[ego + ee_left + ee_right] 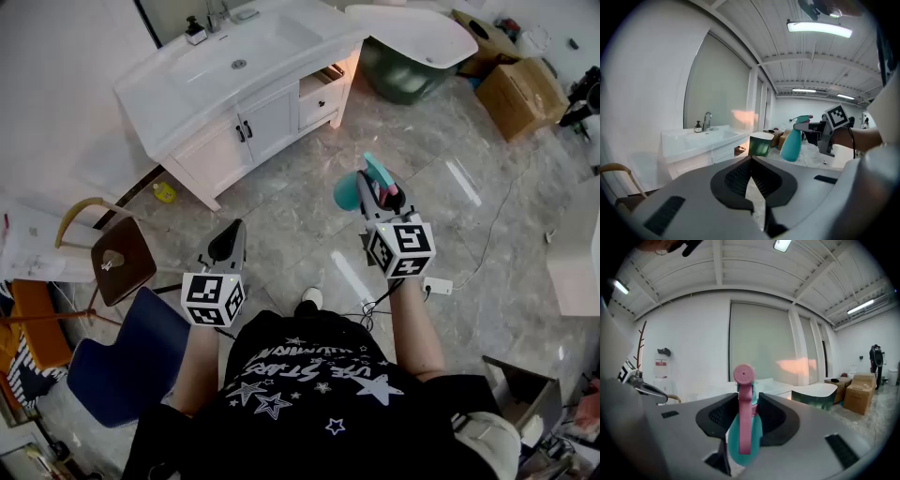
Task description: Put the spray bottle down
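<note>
A: Right gripper point(382, 193)?
B: Clamped on teal plastic spray bottle with pink trigger point(745, 425), held in air above grey marble floor point(309, 216).
A: Left gripper point(228, 246)?
B: Fingers together, nothing between.

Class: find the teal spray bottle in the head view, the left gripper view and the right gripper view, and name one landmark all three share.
Head view: spray bottle right of centre, held in the tongs of the right gripper.
Left gripper view: right of centre, hanging from that gripper.
Right gripper view: bottom centre, clamped between the tongs, pink trigger facing the camera.
Shared landmark: green tub with white rim.
</note>
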Motion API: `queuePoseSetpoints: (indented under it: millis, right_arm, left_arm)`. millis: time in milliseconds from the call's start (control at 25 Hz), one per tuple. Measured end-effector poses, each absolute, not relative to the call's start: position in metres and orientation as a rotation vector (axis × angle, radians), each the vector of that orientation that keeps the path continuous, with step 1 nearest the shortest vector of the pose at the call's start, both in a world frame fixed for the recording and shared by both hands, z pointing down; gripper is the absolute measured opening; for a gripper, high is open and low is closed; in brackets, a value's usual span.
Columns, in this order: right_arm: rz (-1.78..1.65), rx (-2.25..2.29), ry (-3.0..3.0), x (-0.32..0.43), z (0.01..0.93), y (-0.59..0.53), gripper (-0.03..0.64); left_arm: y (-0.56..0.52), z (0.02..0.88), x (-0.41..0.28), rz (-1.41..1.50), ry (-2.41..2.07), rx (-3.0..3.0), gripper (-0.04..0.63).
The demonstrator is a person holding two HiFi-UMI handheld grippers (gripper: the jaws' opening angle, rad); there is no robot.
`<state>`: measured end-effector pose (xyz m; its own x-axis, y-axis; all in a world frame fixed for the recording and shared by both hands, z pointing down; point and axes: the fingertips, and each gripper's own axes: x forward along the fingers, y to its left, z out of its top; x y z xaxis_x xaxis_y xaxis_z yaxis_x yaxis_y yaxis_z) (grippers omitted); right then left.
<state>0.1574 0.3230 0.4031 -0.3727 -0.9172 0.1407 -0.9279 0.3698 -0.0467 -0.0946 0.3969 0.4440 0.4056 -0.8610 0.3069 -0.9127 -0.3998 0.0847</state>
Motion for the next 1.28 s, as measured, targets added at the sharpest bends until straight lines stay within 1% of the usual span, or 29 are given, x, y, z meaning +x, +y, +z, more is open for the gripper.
queuePoseSetpoints:
  millis: [200,360,880,1280]
  right_arm:
    - [0.178,1.694,-2.523,0.136,0.403,0.333,0.142]
    - [0.183,1.697,-2.511,0.136,0.402,0.328,0.143]
    - [0.221,1.726,-2.494,0.169,0.415,0.298,0.143]
    - [0.267,1.742,-2.474,0.186,0.429,0.230,0.143]
  left_arm:
    - [0.405,0.448,-0.117,0.316,-1.561,2.403,0.015]
    - [0.398,0.446,-0.121,0.313,-1.566,2.394,0.015]
    - [0.356,0.450,-0.093,0.341,-1.555,2.418,0.015]
    - [0.290,0.459,-0.081,0.341,-1.549,2.398,0.015]
